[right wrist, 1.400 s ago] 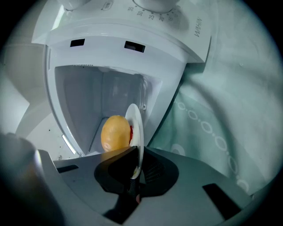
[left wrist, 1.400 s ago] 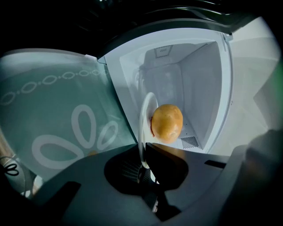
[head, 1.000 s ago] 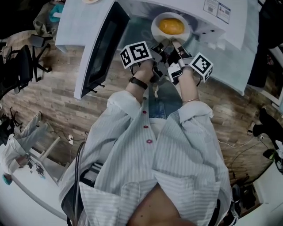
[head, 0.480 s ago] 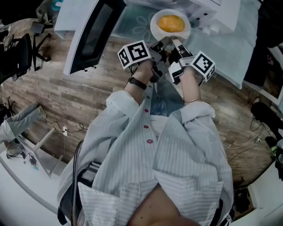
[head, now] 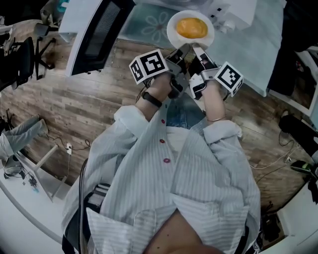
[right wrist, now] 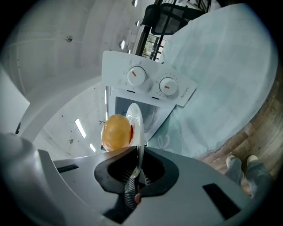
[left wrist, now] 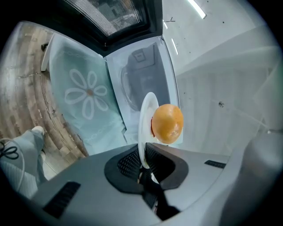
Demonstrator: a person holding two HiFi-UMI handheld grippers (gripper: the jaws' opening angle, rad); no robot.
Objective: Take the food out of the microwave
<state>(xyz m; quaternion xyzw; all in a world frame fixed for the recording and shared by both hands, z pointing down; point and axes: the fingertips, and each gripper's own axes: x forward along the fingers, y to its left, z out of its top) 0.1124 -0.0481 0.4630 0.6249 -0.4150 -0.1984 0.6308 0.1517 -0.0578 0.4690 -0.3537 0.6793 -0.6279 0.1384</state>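
A white plate carries a round orange bun. It hangs in the air in front of the white microwave, outside its cavity. My left gripper is shut on the plate's near-left rim. My right gripper is shut on the near-right rim. In the left gripper view the plate stands edge-on between the jaws with the bun on its right face. The right gripper view shows the plate edge-on too, the bun on its left face, and the microwave behind.
The microwave door hangs open at the upper left. A pale blue cloth with a flower print covers the table under the microwave. Wooden floor lies below, with an office chair at far left.
Both grippers have drawn the plate with the bun back out of the microwave toward the person and lifted it slightly. The microwave has slid toward the top edge of the head view.
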